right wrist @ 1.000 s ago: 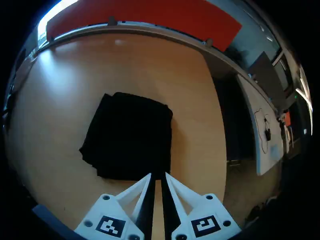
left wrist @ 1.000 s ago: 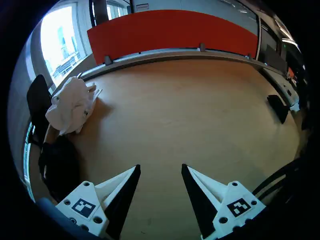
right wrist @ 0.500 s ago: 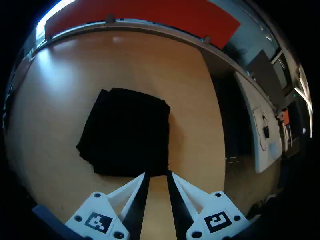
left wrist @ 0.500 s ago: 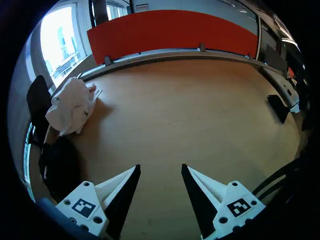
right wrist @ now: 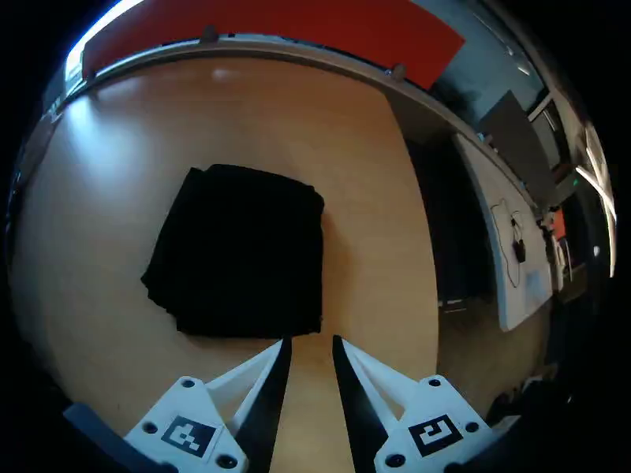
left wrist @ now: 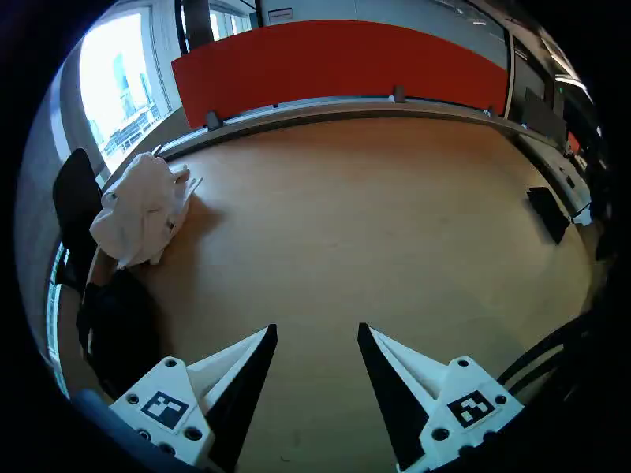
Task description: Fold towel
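This is an open-plan office. A long wooden worktop (left wrist: 371,213) ends at a red divider screen (left wrist: 339,59) fixed along its far edge. Left of the screen, tall windows (left wrist: 118,79) look out on city buildings, with a dark office chair (left wrist: 75,197) below them. Right of the screen, another desk (right wrist: 528,292) carries cables (right wrist: 514,240).

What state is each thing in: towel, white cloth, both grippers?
black towel: folded into a rectangle, lying flat on the table.
white cloth: crumpled in a heap near the table's edge.
left gripper: open, empty, over bare table.
right gripper: open by a narrow gap, empty, tips just short of the black towel's near edge.
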Action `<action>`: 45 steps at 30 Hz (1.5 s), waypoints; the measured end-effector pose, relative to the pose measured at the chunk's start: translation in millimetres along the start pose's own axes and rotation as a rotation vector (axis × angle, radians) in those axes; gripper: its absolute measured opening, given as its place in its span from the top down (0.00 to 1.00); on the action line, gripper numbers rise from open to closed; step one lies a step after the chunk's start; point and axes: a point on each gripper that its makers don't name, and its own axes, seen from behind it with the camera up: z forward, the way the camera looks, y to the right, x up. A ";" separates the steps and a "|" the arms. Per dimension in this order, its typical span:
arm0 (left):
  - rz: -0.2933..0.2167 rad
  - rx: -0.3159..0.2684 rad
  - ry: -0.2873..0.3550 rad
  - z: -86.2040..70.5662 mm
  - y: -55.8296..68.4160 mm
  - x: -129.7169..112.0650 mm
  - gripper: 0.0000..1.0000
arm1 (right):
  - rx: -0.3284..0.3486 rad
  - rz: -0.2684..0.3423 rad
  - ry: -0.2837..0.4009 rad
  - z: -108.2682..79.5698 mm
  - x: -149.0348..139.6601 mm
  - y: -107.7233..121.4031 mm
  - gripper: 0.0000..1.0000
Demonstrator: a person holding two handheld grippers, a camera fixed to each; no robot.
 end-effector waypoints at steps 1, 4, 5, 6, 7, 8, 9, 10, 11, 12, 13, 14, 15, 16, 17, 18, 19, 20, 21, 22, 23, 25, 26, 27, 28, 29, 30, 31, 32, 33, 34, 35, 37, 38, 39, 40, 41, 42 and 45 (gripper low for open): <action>0.000 0.000 0.001 0.0 -0.1 0.2 0.25 | -0.001 0.002 0.001 -0.6 -0.3 0.4 0.61; 0.000 -0.001 0.002 0.0 -0.2 0.5 0.25 | -0.001 0.007 0.004 -2.2 -0.6 0.9 0.52; 0.000 -0.002 0.002 0.0 0.0 0.6 0.25 | 0.000 0.008 0.006 -2.6 -0.4 0.7 0.45; 0.001 -0.003 0.003 0.0 0.2 0.7 0.25 | 0.001 0.009 0.007 -3.1 -0.2 0.4 0.39; 0.001 -0.003 0.003 -0.1 0.5 0.8 0.25 | 0.000 0.010 0.009 -3.5 0.0 0.3 0.32; 0.001 -0.003 0.004 -0.3 0.7 0.9 0.25 | -0.001 0.009 0.011 -3.9 0.1 0.2 0.30; 0.001 -0.003 0.004 -0.5 1.0 1.0 0.25 | -0.001 0.009 0.012 -4.3 0.3 0.1 0.29; 0.001 -0.003 0.005 -0.6 1.1 0.9 0.25 | -0.001 0.009 0.013 -4.7 0.3 -0.3 0.25; 0.001 -0.004 0.005 -0.7 1.2 0.8 0.25 | 0.000 0.009 0.013 -5.1 0.4 -0.8 0.22; 0.000 -0.004 0.005 -0.9 1.3 0.7 0.25 | 0.001 0.009 0.014 -5.4 0.4 -1.2 0.19; 0.000 -0.004 0.005 -1.0 1.2 0.4 0.25 | 0.003 0.008 0.015 -5.8 0.5 -1.8 0.16; -0.001 -0.004 0.005 -1.1 1.1 0.2 0.25 | 0.004 0.008 0.016 -6.2 0.7 -2.3 0.16; -0.002 -0.004 0.005 -1.2 1.0 0.0 0.25 | 0.005 0.007 0.017 -6.5 0.9 -2.8 0.16; -0.003 -0.004 0.006 -1.5 0.9 0.0 0.25 | 0.005 0.007 0.018 -6.8 1.1 -3.0 0.16; -0.003 -0.005 0.007 -1.7 0.7 0.0 0.25 | 0.004 0.006 0.019 -7.1 1.4 -3.1 0.15; -0.004 -0.005 0.008 -2.0 0.6 0.1 0.25 | 0.004 0.006 0.020 -7.3 1.6 -3.1 0.13; -0.005 -0.005 0.008 -2.1 0.5 0.1 0.25 | 0.004 0.007 0.023 -7.8 2.2 -3.2 0.09; -0.005 -0.005 0.009 -2.2 0.4 0.1 0.25 | 0.004 0.007 0.026 -8.2 2.8 -3.2 0.07; -0.006 -0.005 0.009 -2.3 0.3 0.1 0.25 | 0.003 0.008 0.029 -8.7 3.4 -3.2 0.04; -0.006 -0.005 0.010 -2.5 0.3 0.1 0.25 | 0.004 0.009 0.032 -9.1 4.2 -3.4 0.01; -0.007 -0.005 0.010 -2.6 0.3 0.1 0.25 | 0.005 0.011 0.034 -9.5 4.8 -3.6 0.00; -0.007 -0.005 0.011 -2.9 0.2 0.2 0.25 | 0.006 0.012 0.039 -10.3 6.3 -3.8 0.00; -0.007 -0.005 0.012 -3.1 0.1 0.2 0.25 | 0.006 0.013 0.040 -10.6 7.0 -3.9 0.00; -0.007 -0.005 0.012 -3.3 0.0 0.3 0.25 | 0.005 0.013 0.042 -10.9 7.8 -3.9 0.00; -0.007 -0.005 0.013 -3.4 -0.1 0.5 0.25 | 0.006 0.013 0.044 -11.4 8.5 -4.5 0.00; -0.006 -0.005 0.013 -3.5 -0.1 0.6 0.25 | 0.007 0.012 0.046 -11.8 9.2 -5.2 0.00; -0.006 -0.005 0.013 -3.6 -0.2 0.8 0.25 | 0.007 0.012 0.048 -12.2 9.9 -5.8 0.00; -0.007 -0.005 0.014 -3.6 -0.2 1.2 0.25 | 0.008 0.012 0.051 -12.7 10.7 -6.8 0.00; -0.007 -0.005 0.015 -3.7 -0.3 1.5 0.25 | 0.008 0.012 0.053 -13.1 11.5 -7.8 0.00; -0.008 -0.005 0.016 -3.7 -0.3 1.8 0.25 | 0.009 0.012 0.056 -13.6 12.3 -8.7 0.00; -0.009 -0.005 0.017 -3.8 -0.3 2.2 0.25 | 0.010 0.013 0.061 -14.1 13.3 -9.9 0.00; -0.010 -0.005 0.018 -3.8 -0.3 2.6 0.25 | 0.011 0.015 0.066 -14.6 14.2 -11.0 0.00; -0.013 -0.005 0.020 -3.7 -0.3 3.3 0.25 | 0.013 0.021 0.077 -15.6 16.4 -13.6 0.00; -0.014 -0.004 0.020 -3.6 -0.4 3.6 0.25 | 0.015 0.026 0.083 -16.1 17.7 -14.9 0.00; -0.015 -0.004 0.021 -3.5 -0.4 3.8 0.25 | 0.016 0.030 0.089 -16.6 18.9 -16.2 0.00; -0.016 -0.004 0.022 -3.4 -0.4 4.1 0.25 | 0.019 0.036 0.095 -17.2 20.2 -17.7 0.00; -0.016 -0.004 0.023 -3.4 -0.4 4.5 0.25 | 0.022 0.044 0.103 -17.9 21.6 -19.5 0.00; -0.017 -0.004 0.024 -3.3 -0.4 4.8 0.25 | 0.024 0.050 0.110 -18.5 22.9 -21.1 0.00; -0.019 -0.002 0.026 -3.1 -0.4 5.3 0.25 | 0.032 0.076 0.131 -20.5 27.2 -25.5 0.00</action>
